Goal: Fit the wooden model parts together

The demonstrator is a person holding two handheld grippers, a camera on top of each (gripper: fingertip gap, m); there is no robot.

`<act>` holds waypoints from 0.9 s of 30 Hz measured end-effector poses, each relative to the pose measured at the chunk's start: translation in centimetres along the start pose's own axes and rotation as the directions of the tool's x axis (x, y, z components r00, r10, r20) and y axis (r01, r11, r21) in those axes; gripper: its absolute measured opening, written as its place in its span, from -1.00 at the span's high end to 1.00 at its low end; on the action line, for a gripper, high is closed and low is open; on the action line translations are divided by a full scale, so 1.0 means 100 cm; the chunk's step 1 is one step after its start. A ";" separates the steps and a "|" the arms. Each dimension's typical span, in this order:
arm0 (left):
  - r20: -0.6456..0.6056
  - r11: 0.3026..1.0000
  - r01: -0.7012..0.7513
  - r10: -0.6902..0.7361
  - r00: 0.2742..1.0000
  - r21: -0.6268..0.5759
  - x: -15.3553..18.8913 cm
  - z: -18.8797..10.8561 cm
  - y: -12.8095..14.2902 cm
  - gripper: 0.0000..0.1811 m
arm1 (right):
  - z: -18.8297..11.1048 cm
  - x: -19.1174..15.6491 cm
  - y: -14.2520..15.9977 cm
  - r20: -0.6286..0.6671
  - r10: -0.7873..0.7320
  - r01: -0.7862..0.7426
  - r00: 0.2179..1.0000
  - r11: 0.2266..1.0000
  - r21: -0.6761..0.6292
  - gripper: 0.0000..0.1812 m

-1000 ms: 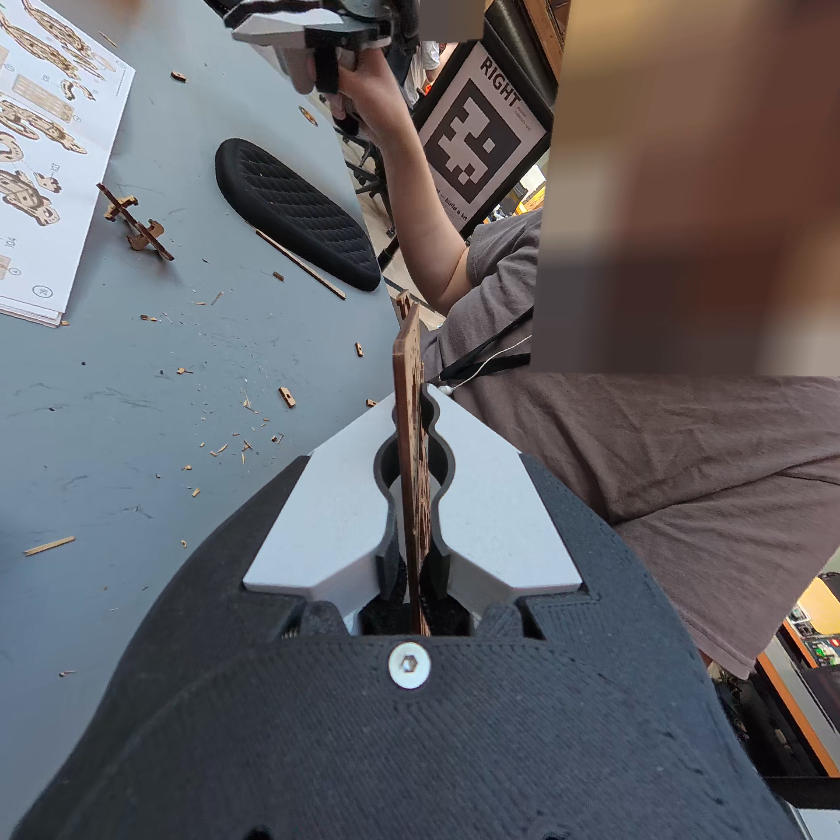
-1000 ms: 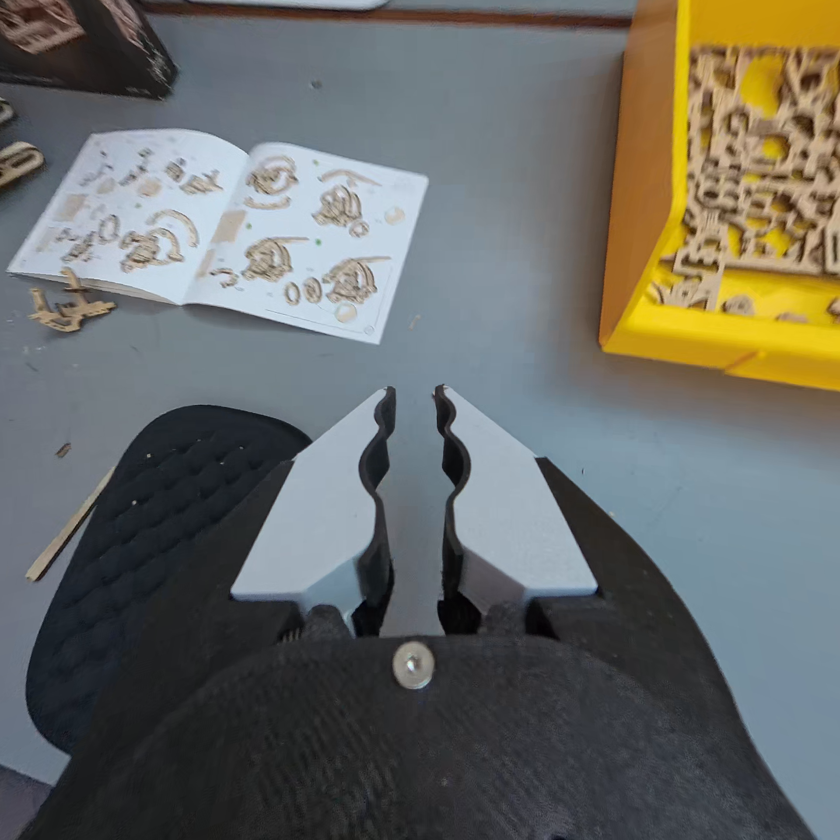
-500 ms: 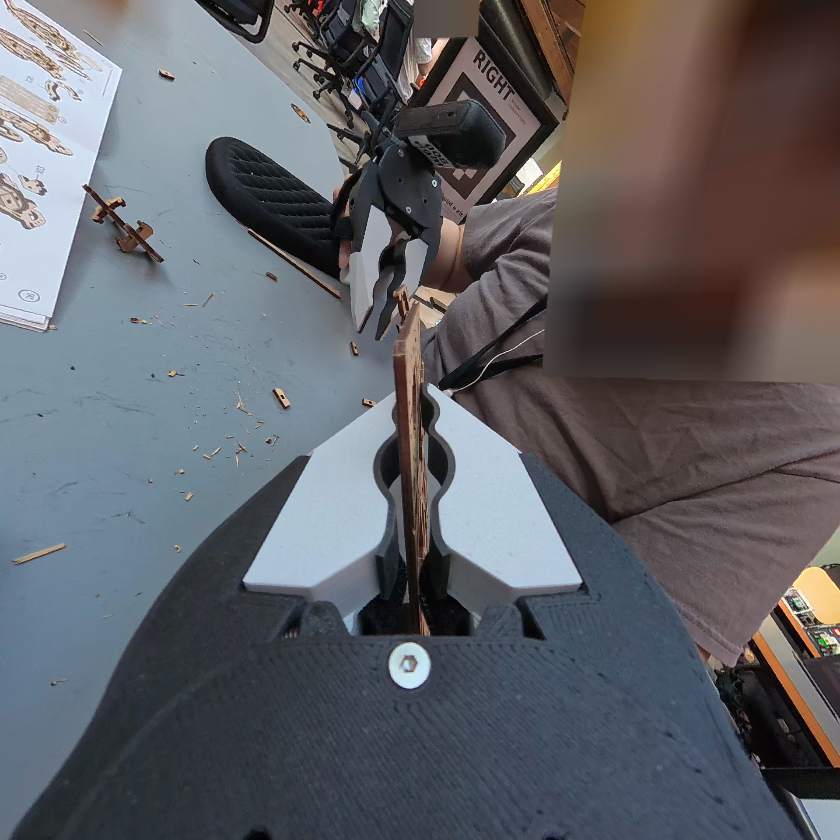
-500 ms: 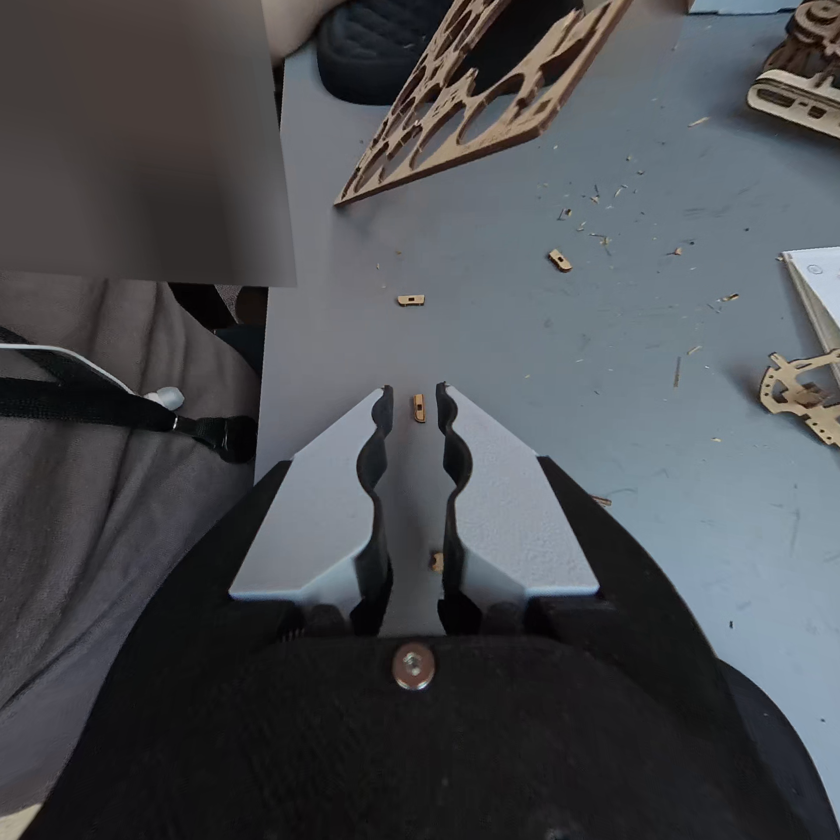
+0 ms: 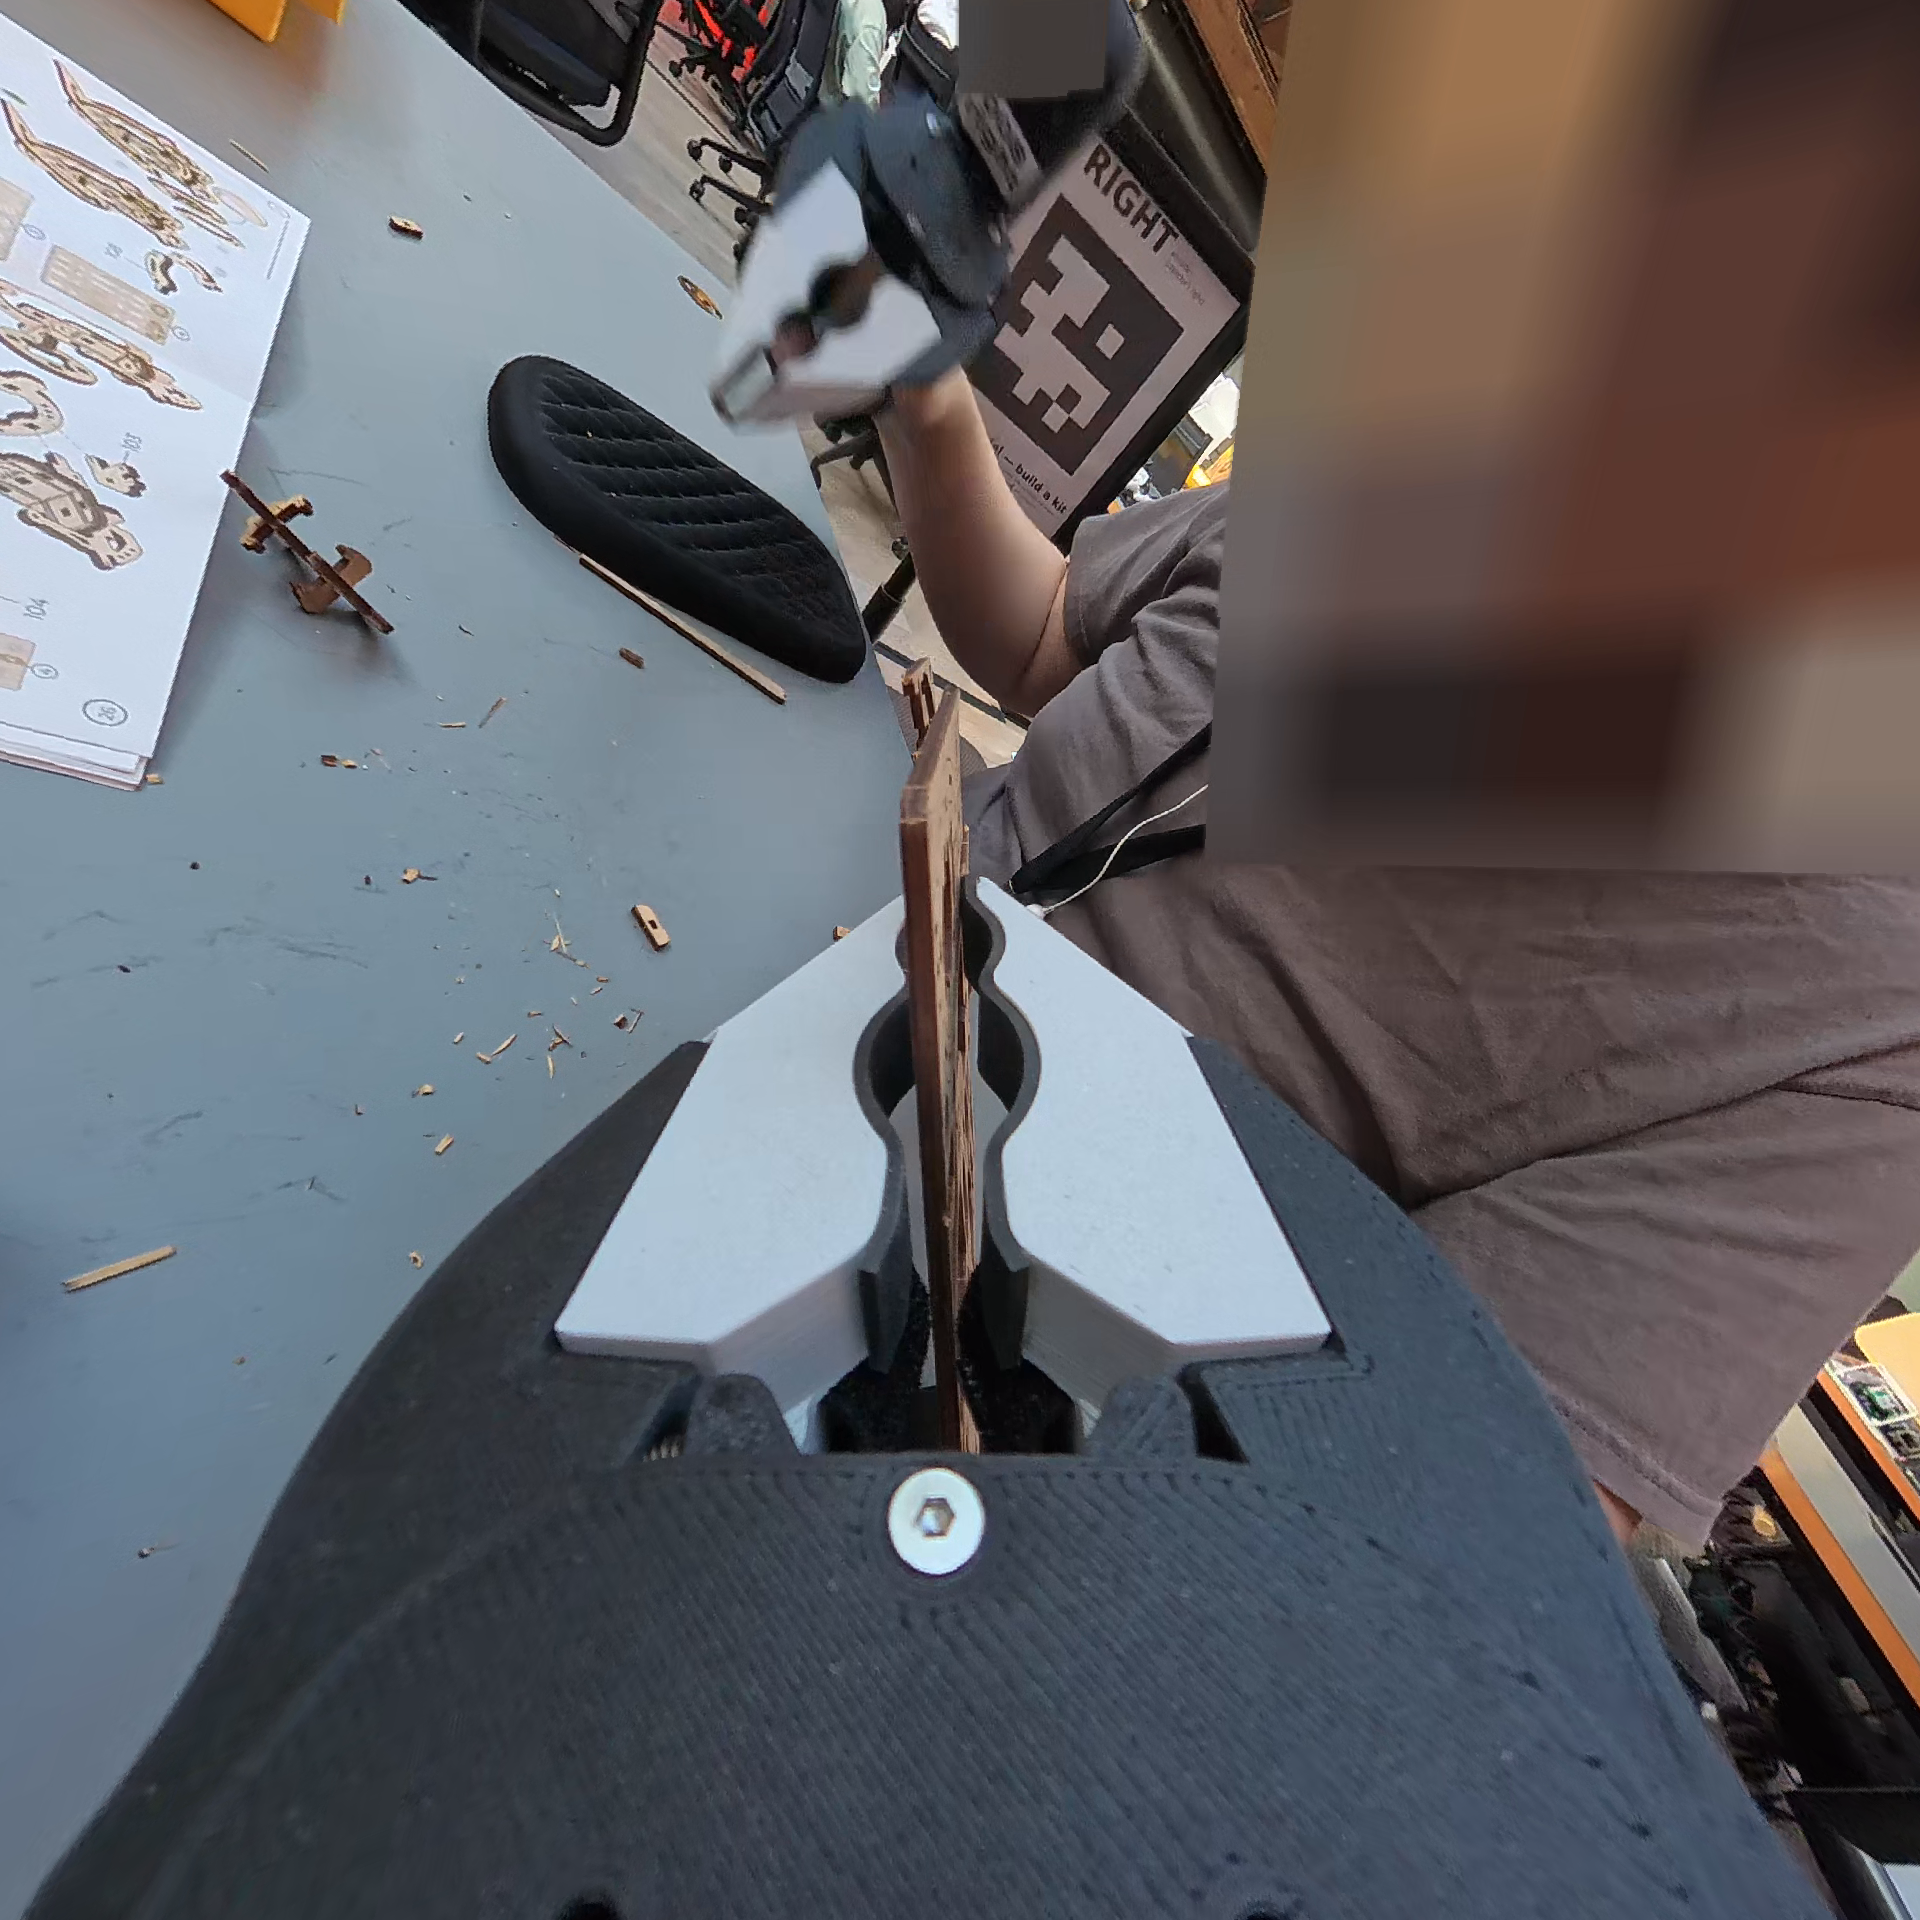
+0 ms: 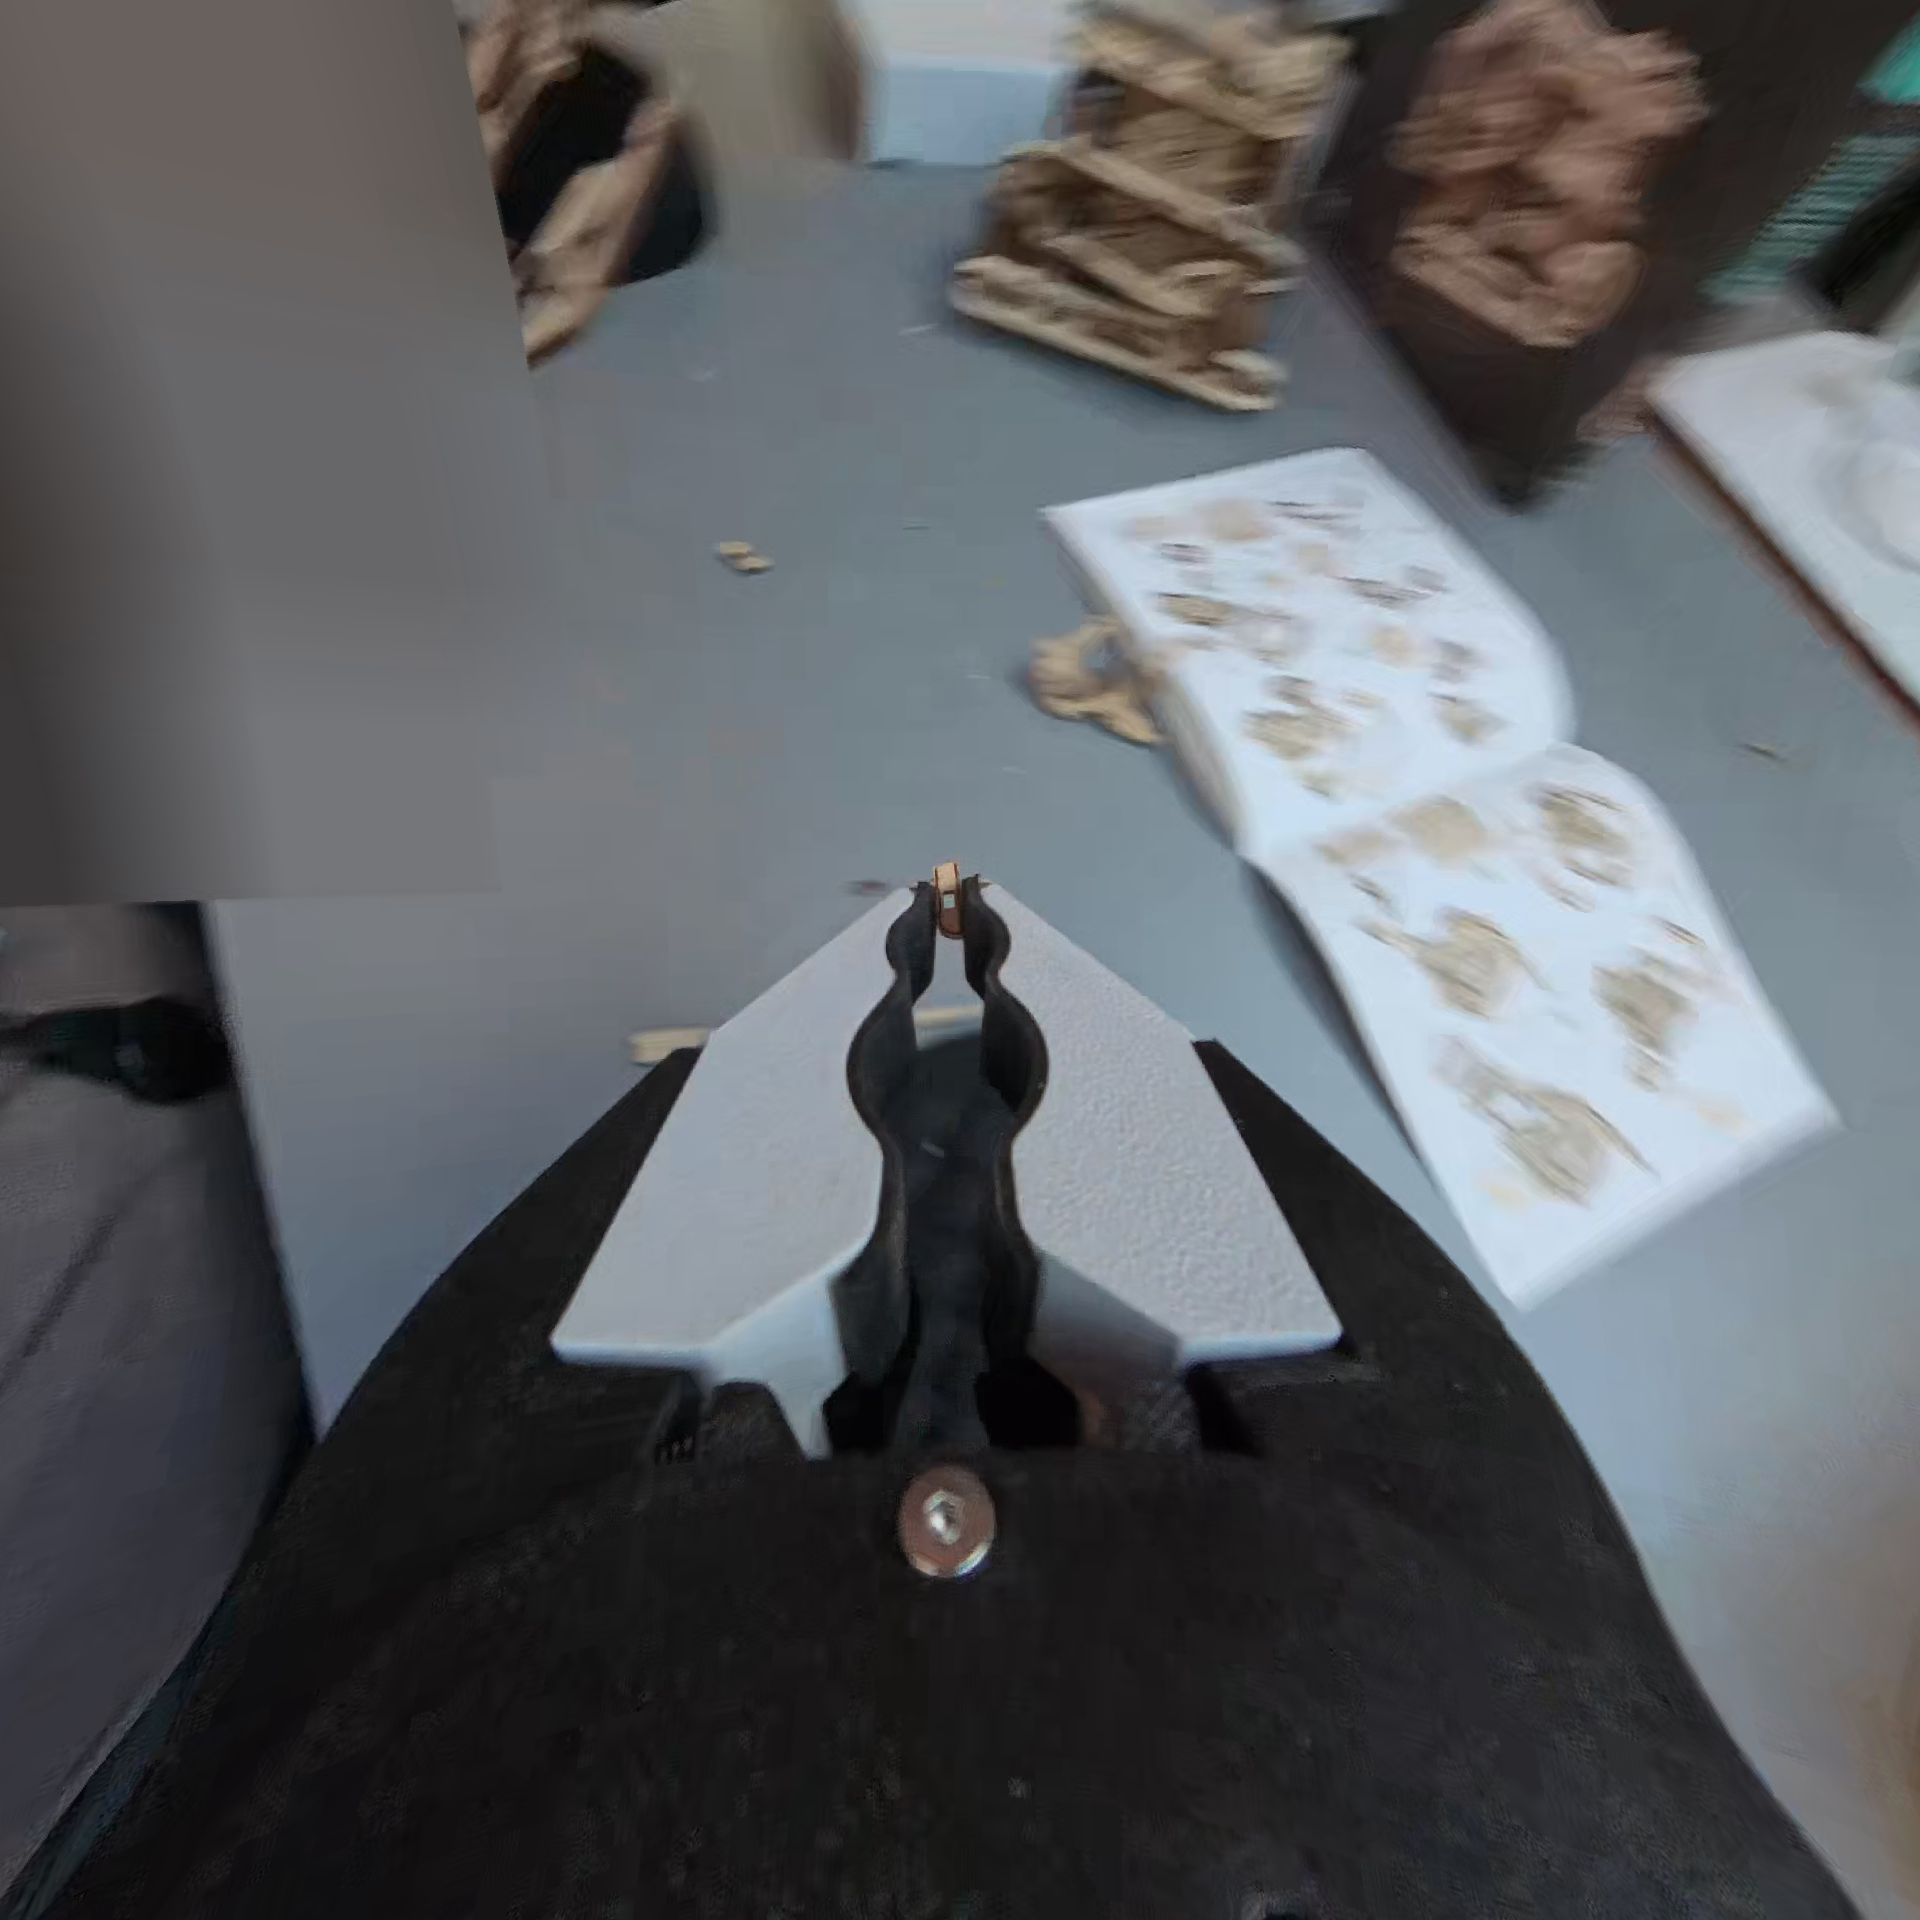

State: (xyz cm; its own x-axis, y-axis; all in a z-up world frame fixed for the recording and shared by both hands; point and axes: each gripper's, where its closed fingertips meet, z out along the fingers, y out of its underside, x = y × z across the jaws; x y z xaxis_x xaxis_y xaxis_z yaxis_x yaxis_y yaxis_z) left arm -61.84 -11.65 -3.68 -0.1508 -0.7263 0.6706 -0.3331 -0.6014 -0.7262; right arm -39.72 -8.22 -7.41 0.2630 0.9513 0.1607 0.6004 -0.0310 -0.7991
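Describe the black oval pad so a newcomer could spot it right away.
On the grey table, look past the open booklet toward the far edge. The pad lies flat there, a thin stick beside it. It alone is black, oval and quilted.

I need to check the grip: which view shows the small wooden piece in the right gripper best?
The right wrist view: the small wooden piece sits pinched at the right gripper tips. In the left wrist view that gripper is blurred and the piece is indiscernible.

1. The left gripper (image 5: 938, 914) has matt pale grey plastic fingers on a ribbed black printed body, with a shiny metal screw (image 5: 935, 1521).
2. The wooden sheet (image 5: 940, 935) shows a dark, rough-cut edge.
3. The desk (image 5: 260, 987) is smooth, matt grey, littered with wood chips (image 5: 540, 1029).
4. The instruction booklet (image 6: 1403, 831), right of frame, is white paper.
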 end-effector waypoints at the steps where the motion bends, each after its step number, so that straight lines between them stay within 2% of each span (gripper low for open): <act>1: -0.001 1.000 -0.006 0.006 1.000 0.000 0.001 0.000 -0.001 1.00 | -0.032 0.049 0.010 -0.147 0.102 -0.096 0.984 0.994 0.050 0.97; 2: -0.002 1.000 -0.010 0.010 1.000 -0.001 0.002 0.001 -0.001 1.00 | -0.057 0.090 0.034 -0.243 0.215 -0.201 0.946 0.976 0.080 0.97; 4: -0.007 1.000 -0.019 0.019 1.000 -0.012 0.004 0.003 -0.001 1.00 | -0.075 0.134 0.096 -0.292 0.429 -0.434 0.855 0.900 0.050 0.97; 6: -0.006 1.000 -0.022 0.022 1.000 -0.012 0.005 0.003 0.000 1.00 | -0.074 0.140 0.127 -0.277 0.513 -0.525 0.812 0.850 0.035 0.97; 8: -0.004 1.000 -0.016 0.016 1.000 -0.006 0.004 0.003 -0.001 1.00 | -0.074 0.141 0.144 -0.344 0.482 -0.513 0.806 0.859 0.002 0.97; 14: -0.001 1.000 0.004 -0.004 1.000 -0.004 -0.001 0.001 0.000 1.00 | -0.058 0.127 0.159 -0.305 0.445 -0.497 0.842 0.860 -0.117 0.87; 17: -0.001 1.000 0.001 -0.001 1.000 -0.002 0.000 0.000 0.000 1.00 | -0.074 0.133 0.133 -0.302 0.418 -0.452 0.857 0.890 -0.052 0.82; 19: 0.001 1.000 -0.006 0.006 1.000 -0.001 0.001 0.000 0.000 1.00 | -0.085 0.145 0.117 -0.307 0.362 -0.376 0.880 0.926 0.015 0.93; 23: -0.001 1.000 -0.005 0.005 1.000 -0.005 0.002 0.001 0.000 1.00 | -0.067 0.149 0.139 -0.261 0.269 -0.299 0.927 0.951 -0.084 0.92; 27: -0.003 1.000 0.002 -0.002 1.000 -0.004 0.000 0.001 0.001 1.00 | -0.056 0.154 0.147 -0.309 0.132 -0.177 0.942 0.977 -0.122 0.91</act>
State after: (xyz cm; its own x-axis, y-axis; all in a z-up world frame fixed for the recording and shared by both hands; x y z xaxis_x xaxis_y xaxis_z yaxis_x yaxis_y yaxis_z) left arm -61.82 -11.74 -3.73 -0.1526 -0.7244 0.6723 -0.3366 -0.6015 -0.7245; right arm -22.58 4.26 -13.44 0.5599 0.7974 0.2249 0.6322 -0.2358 -0.7380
